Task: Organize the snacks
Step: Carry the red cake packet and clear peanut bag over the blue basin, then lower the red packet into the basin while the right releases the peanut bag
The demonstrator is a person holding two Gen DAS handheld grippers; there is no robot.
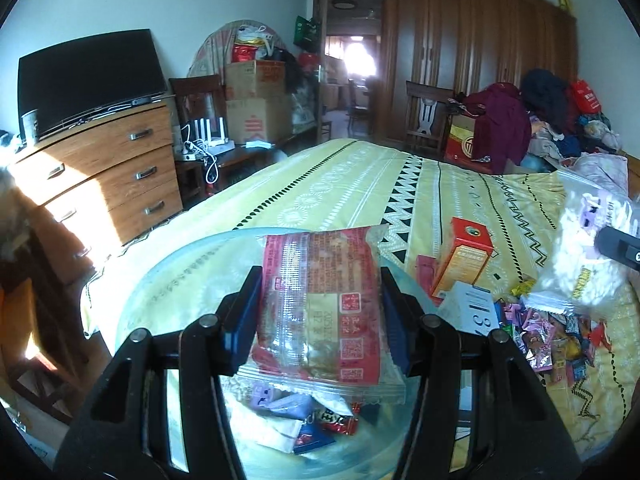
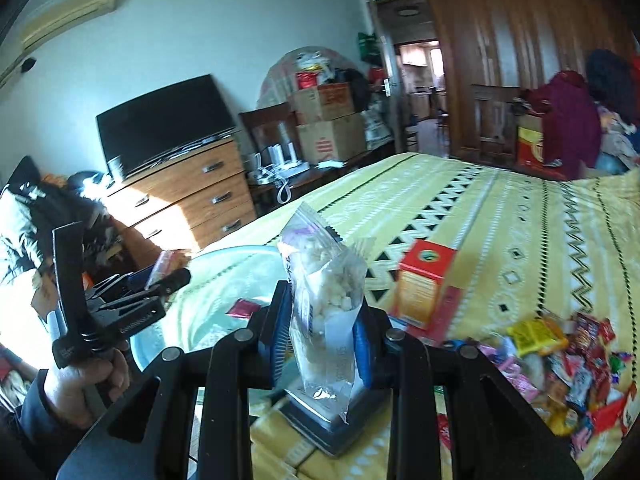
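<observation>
My left gripper (image 1: 320,304) is shut on a red snack packet (image 1: 320,304) and holds it over a clear plastic bowl (image 1: 192,272) that has a few small wrapped snacks (image 1: 312,420) in it. My right gripper (image 2: 322,336) is shut on a clear bag of white puffed snacks (image 2: 324,304), held upright above the bed; this bag also shows at the right of the left wrist view (image 1: 584,256). The bowl (image 2: 216,304) lies left of the right gripper. The left gripper (image 2: 132,300) shows there too, held by a hand.
An orange-red box (image 1: 460,264) stands on the yellow patterned bedspread (image 1: 400,184). A pile of small wrapped candies (image 2: 568,364) lies at the right. A numbered card (image 1: 472,312) lies by the box. A wooden dresser (image 1: 112,172) with a TV stands to the left.
</observation>
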